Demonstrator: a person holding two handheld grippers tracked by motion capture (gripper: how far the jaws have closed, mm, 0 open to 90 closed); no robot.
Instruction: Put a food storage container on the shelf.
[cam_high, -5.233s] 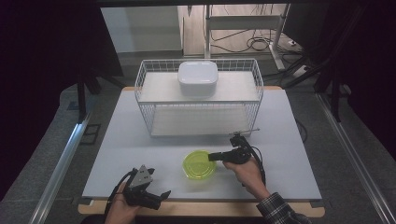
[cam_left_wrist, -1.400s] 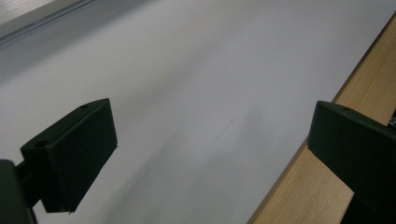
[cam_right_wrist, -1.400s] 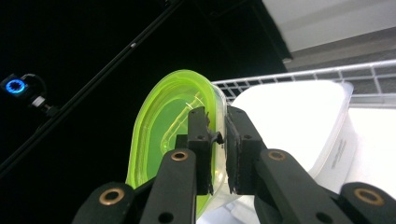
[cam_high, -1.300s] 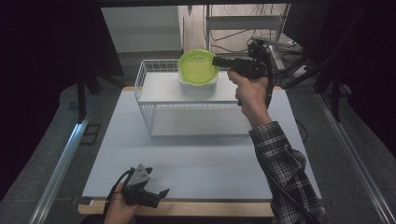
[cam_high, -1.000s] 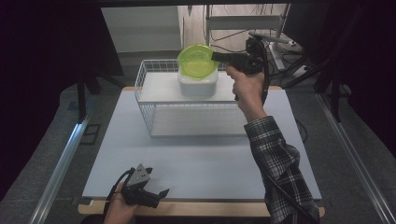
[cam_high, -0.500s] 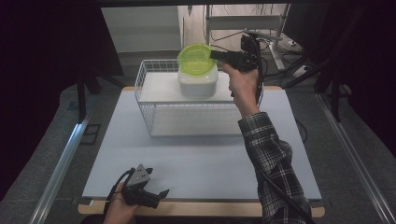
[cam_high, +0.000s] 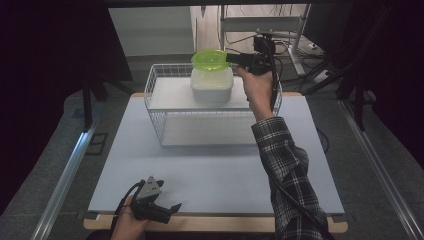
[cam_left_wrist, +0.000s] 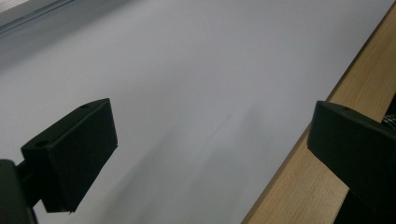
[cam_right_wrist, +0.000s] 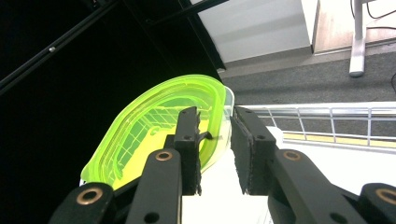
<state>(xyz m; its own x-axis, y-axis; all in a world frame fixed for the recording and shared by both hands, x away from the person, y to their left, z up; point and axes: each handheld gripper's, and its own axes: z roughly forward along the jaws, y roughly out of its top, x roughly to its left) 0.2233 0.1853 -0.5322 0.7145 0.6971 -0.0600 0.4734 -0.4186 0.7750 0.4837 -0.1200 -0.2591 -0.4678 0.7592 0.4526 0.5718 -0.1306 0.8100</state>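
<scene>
A shallow translucent green dish (cam_high: 211, 59) sits tilted just above a white lidded container (cam_high: 212, 86) inside the white wire basket (cam_high: 165, 120). I cannot tell whether the dish rests on the container. My right gripper (cam_high: 232, 58) reaches in from the right at the dish's rim. In the right gripper view the green dish (cam_right_wrist: 154, 135) has its near rim between the jaws of the right gripper (cam_right_wrist: 215, 114). These jaws have just been opening, and a gap shows beside the rim. My left gripper (cam_high: 167, 197) lies at the table's front edge. The left gripper (cam_left_wrist: 210, 154) is open wide over bare table.
The pale table top (cam_high: 215, 170) lies between the basket and the wooden front edge (cam_high: 225, 222). The person's checked sleeve (cam_high: 285, 170) crosses the right side of the table. A metal rack and cables (cam_high: 280, 30) stand behind the basket.
Five seconds ago the dish lay on the table before the basket; the right gripper has since lifted it over the white container. Over the last second it edged slightly back. The left gripper has not moved.
</scene>
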